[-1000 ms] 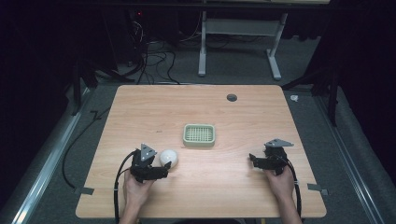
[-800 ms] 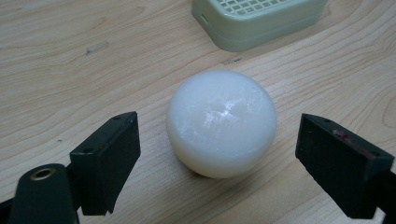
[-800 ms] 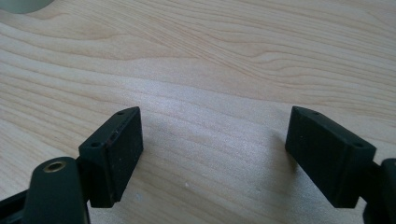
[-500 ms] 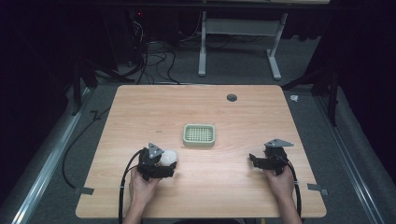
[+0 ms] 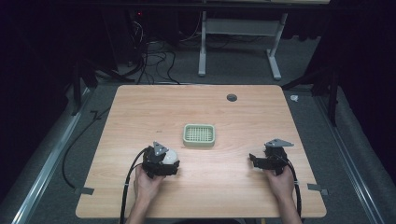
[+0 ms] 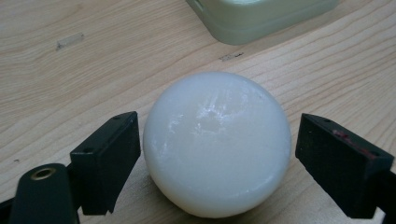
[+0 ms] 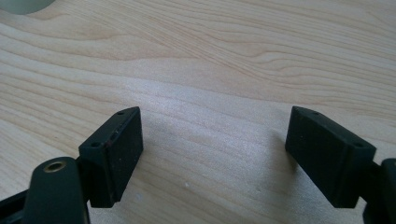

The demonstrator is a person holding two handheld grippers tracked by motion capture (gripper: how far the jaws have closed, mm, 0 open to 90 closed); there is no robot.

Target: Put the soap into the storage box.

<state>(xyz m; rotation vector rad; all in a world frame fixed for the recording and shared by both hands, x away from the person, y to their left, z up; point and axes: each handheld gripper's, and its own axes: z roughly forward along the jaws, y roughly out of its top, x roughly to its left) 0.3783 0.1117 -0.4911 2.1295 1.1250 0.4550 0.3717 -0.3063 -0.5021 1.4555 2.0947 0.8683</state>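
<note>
A white, smooth, rounded puck-like lump (image 6: 215,140) lies on the wooden table (image 5: 140,112). My left gripper (image 6: 215,154) is open with one black jaw on each side of it. The left jaw is almost touching the lump, and the right jaw stands a small gap away. In the high view the lump (image 5: 171,155) sits at the tip of the left gripper (image 5: 172,162), at the front left of the table. My right gripper (image 5: 252,160) rests at the front right, pointing left. It is open (image 7: 212,149) with only bare wood between its jaws.
A pale green square tray with a grid insert (image 5: 199,135) sits at the table's centre, just beyond the lump; its near corner (image 6: 261,23) shows in the left gripper view. A dark cable hole (image 5: 231,97) is at the back. Cables trail from both grippers off the front edge.
My left gripper has slid right and forward, so its jaws now straddle the white lump, which earlier lay just ahead of it. The right gripper has stayed put.
</note>
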